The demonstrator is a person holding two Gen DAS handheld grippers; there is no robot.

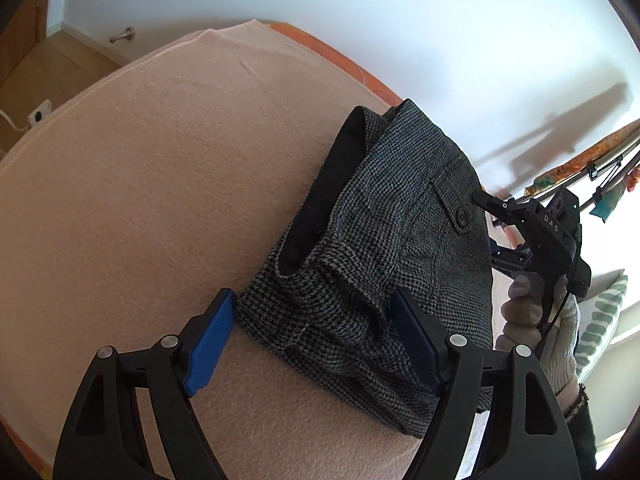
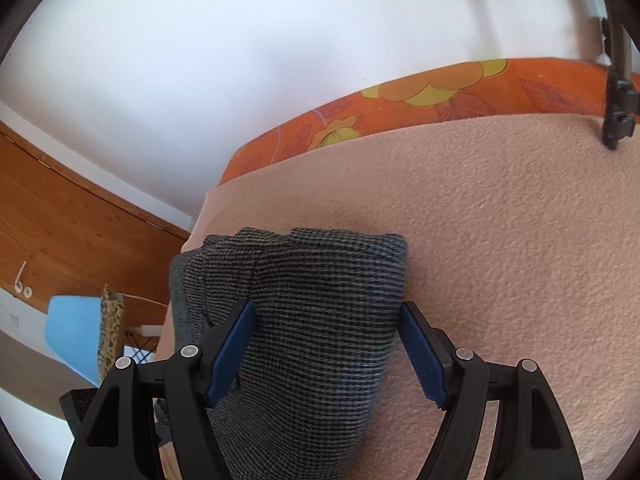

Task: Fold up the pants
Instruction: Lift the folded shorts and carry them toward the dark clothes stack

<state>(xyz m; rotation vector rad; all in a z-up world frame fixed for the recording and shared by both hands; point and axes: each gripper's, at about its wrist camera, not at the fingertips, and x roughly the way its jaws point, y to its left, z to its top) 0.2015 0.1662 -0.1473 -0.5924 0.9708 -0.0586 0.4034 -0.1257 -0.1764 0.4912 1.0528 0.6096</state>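
The grey checked pants [image 1: 384, 248] lie folded into a thick bundle on the pink blanket [image 1: 160, 184]; the black waistband lining and a buttoned back pocket [image 1: 456, 210] show. My left gripper [image 1: 316, 344] is open, its blue pads on either side of the bundle's near end. My right gripper [image 2: 326, 350] is open too, its jaws astride the other end of the pants [image 2: 316, 320]. In the left wrist view the right gripper [image 1: 480, 198] touches the pants at the pocket, held by a gloved hand [image 1: 536, 320].
The pink blanket [image 2: 500, 240] covers a bed with an orange flowered sheet [image 2: 420, 96] along the white wall. A wooden door [image 2: 60, 224] and blue chair [image 2: 76, 332] stand off the bed's end. A black stand with clips [image 2: 618, 100] rises at the right.
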